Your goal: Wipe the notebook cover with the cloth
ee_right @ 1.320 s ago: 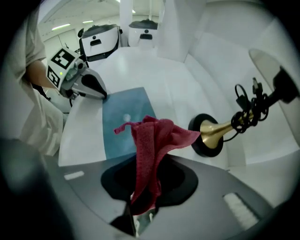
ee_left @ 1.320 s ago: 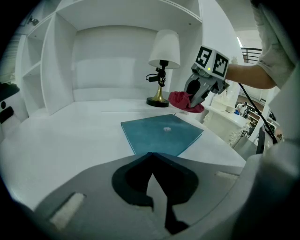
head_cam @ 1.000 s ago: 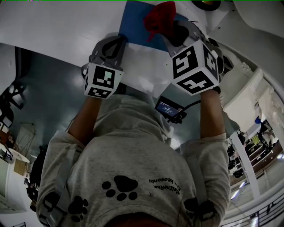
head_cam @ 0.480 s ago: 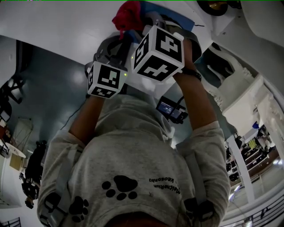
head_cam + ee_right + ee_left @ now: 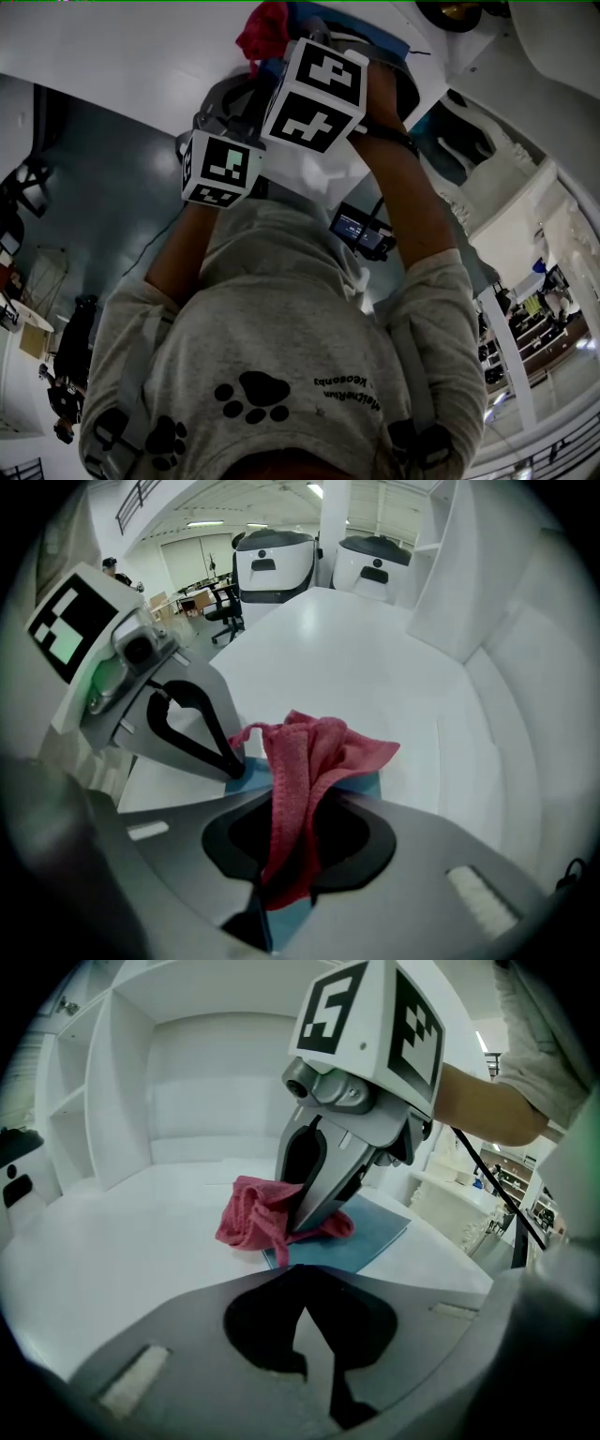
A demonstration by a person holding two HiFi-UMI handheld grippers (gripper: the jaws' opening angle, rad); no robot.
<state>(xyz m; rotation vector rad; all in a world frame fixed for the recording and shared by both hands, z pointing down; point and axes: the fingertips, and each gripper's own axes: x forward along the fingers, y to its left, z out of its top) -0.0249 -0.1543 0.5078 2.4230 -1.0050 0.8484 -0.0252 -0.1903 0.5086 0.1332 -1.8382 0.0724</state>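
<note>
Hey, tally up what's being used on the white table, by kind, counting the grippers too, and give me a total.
red cloth: 1
blue notebook: 1
grippers: 2, the left gripper and the right gripper
Total: 4

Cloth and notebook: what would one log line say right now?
right claw: shut on cloth | cloth: on notebook | left claw: shut, tips at notebook edge
</note>
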